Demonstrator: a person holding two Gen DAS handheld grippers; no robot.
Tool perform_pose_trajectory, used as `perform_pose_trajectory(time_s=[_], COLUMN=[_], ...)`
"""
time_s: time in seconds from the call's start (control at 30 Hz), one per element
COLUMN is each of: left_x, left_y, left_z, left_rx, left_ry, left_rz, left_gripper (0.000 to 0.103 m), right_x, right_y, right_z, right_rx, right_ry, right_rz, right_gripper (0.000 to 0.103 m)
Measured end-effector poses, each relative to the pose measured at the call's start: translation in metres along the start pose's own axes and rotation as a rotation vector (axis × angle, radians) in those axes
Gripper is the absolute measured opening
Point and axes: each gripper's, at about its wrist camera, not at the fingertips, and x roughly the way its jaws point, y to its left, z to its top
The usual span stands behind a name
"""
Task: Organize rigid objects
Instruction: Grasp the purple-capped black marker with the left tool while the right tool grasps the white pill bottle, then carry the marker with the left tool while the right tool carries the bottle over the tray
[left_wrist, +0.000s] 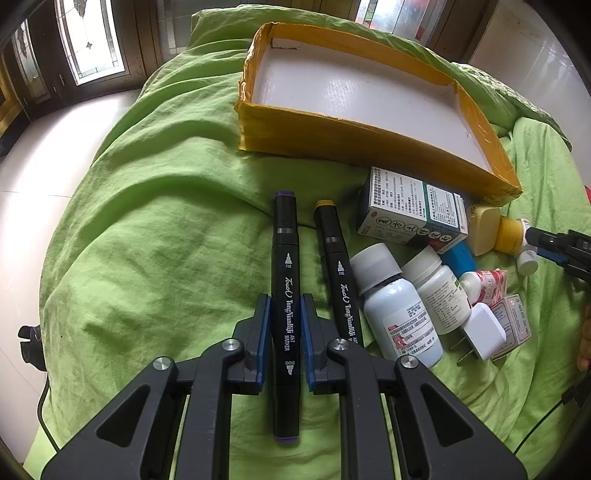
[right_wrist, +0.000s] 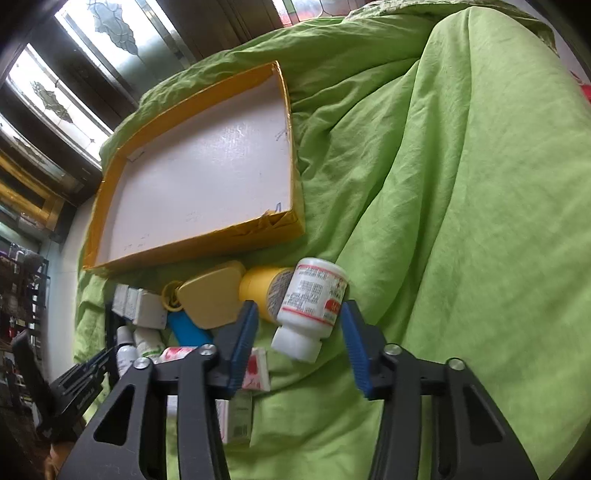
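My left gripper (left_wrist: 285, 314) has its blue pads close on both sides of a black purple-capped art marker (left_wrist: 285, 288) lying on the green sheet; I cannot tell whether the pads touch it. A second black marker with a yellow cap (left_wrist: 334, 266) lies just right of it. My right gripper (right_wrist: 297, 328) is open around a small white pill bottle with a red-and-white label (right_wrist: 310, 306) that lies on its side, with gaps on both sides. An empty yellow-taped cardboard tray (left_wrist: 369, 138) sits beyond, also in the right wrist view (right_wrist: 103, 206).
A medicine box (left_wrist: 410, 206), two white bottles (left_wrist: 399, 306), a white charger plug (left_wrist: 480, 330), a yellow bottle (right_wrist: 264, 288), a beige case (right_wrist: 212, 295) and small cartons (right_wrist: 144, 306) are clustered on the rumpled green sheet (left_wrist: 166, 221). White floor lies left.
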Motion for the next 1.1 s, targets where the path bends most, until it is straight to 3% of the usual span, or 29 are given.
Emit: perform_pose_trajectory(time_s=[0.03,0.27,0.6,0.77,1.1], left_x=[0.0,0.003,0.005,0.0,-0.025], left_y=[0.0,0.001,0.005,0.006,0.023], left_z=[0.0,0.001,0.003,0.002,-0.01], left_rx=[0.0,-0.002,-0.025,-0.025,-0.084], left_ry=[0.0,0.005,0.006,-0.011,-0.07], left_rz=[0.0,-0.001,-0.025,-0.03,-0.075], left_gripper=[0.013,0.013,0.013,0.013,0.013], right_x=[0.005,0.022,0.04,0.023,-0.012], right_y=[0.0,-0.003,-0.016,-0.01,-0.008], right_z=[0.002,0.009,0.024,0.011,-0.012], right_rx=[-0.004,0.009,0.068,0.019,0.028], right_ry=[0.012,0.033,0.055,0.012,-0.037], right_rz=[-0.013,-0.012,0.039,0.04,0.171], right_gripper=[0.033,0.033,0.033,0.033,0.033])
